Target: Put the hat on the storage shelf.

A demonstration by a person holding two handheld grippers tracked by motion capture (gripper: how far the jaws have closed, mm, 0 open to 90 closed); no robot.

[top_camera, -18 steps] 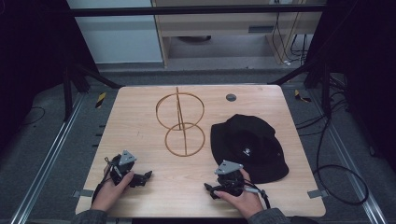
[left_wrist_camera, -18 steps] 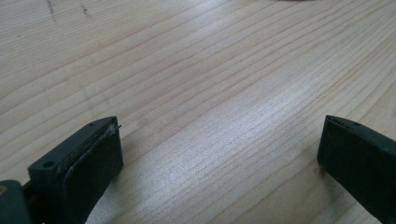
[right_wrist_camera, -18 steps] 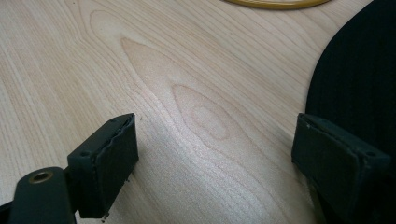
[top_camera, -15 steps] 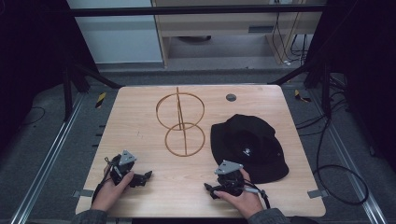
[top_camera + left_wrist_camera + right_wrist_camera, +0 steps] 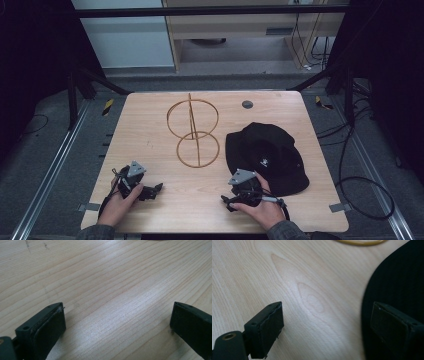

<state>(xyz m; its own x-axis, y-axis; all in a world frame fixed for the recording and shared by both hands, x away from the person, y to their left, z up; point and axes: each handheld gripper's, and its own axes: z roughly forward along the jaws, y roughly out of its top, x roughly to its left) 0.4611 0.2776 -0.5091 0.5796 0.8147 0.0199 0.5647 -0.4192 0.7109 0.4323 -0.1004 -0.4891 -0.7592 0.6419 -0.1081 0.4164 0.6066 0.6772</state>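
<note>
A black hat (image 5: 267,157) lies on the right half of the wooden table (image 5: 150,130), with a wire hat stand (image 5: 192,132) of two rings and a centre rod set just to its left. The right gripper (image 5: 229,202) is rested on the table at the near edge, just beside the hat's near brim. In the right gripper view the jaws are seen spread wide with nothing between them; the brim of the hat (image 5: 397,282) runs behind the jaw on the right of that view, apart from its pad as far as can be told. The left gripper (image 5: 156,189) is rested near the table's front left, well apart from the hat, and its jaws are likewise spread wide over bare wood (image 5: 112,290).

The step in hand is judged to be the approach: no grasp has been made, and the hat lies untouched. For the next move, the right gripper is to be advanced so that the brim passes between the jaws, which are then to be closed on the fabric. As the fabric is soft, sagging is to be expected once it is lifted.

A small pale emblem (image 5: 263,161) is seen on the crown of the hat; it cannot be read. No other writing or brand can be made out.
</note>
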